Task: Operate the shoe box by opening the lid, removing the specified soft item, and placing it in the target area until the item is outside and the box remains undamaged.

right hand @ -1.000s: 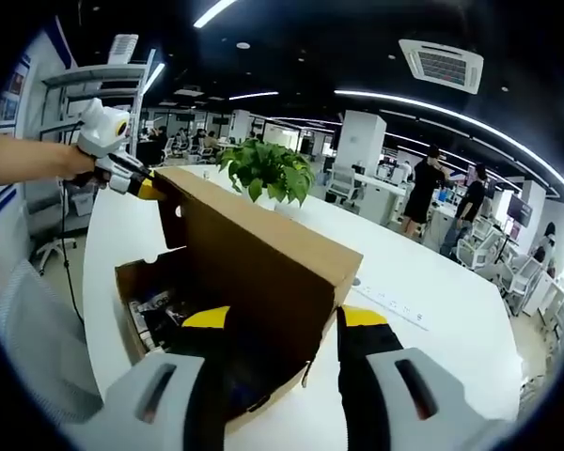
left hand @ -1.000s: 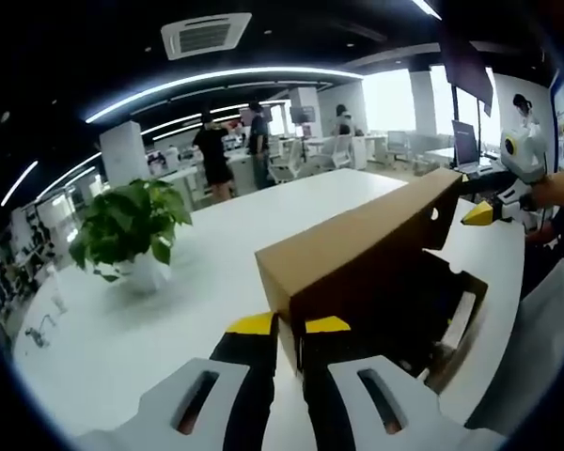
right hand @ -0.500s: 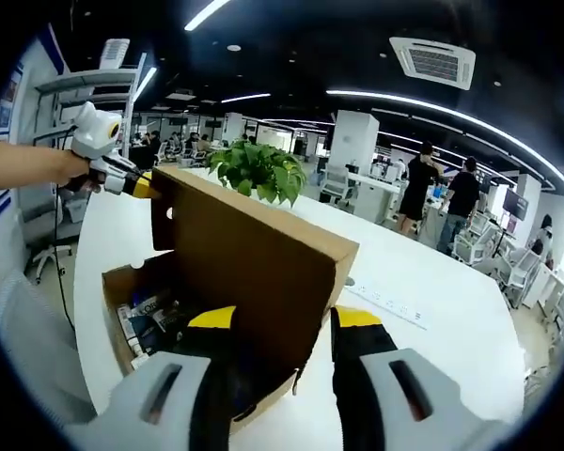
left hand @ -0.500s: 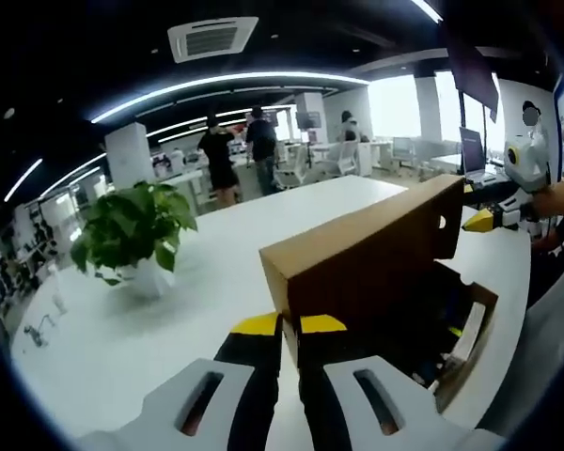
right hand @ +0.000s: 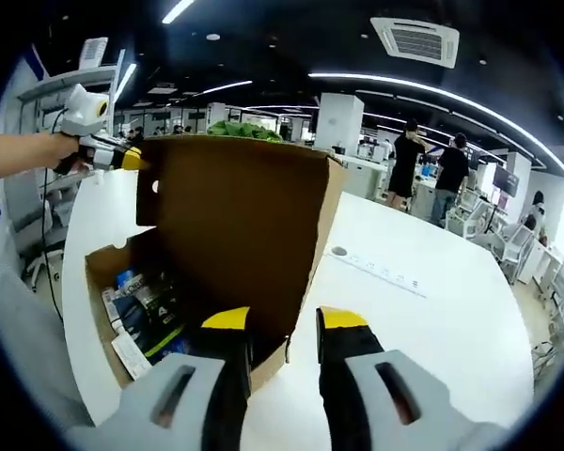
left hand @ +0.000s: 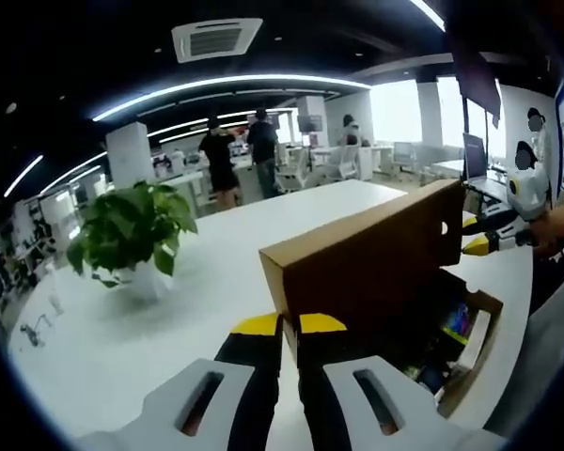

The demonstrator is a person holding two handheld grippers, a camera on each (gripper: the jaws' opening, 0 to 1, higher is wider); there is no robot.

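Clearly, both tools work the lid [right hand: 240, 230] of the shoe box [right hand: 108, 272], which stands on the white table [left hand: 160, 310] with its lid raised upright. The left gripper [left hand: 289, 325] is nearly closed, pinching one lid corner; the right gripper [right hand: 285, 319] has its jaws narrowly parted on either side of the other corner's edge. The risk, as a judgement, is that uneven pulling at the two corners could tear or crease the cardboard hinge. The right gripper view looks into the box at dark packaged contents [right hand: 150, 305], while the left gripper view shows the potted plant [left hand: 132, 230].
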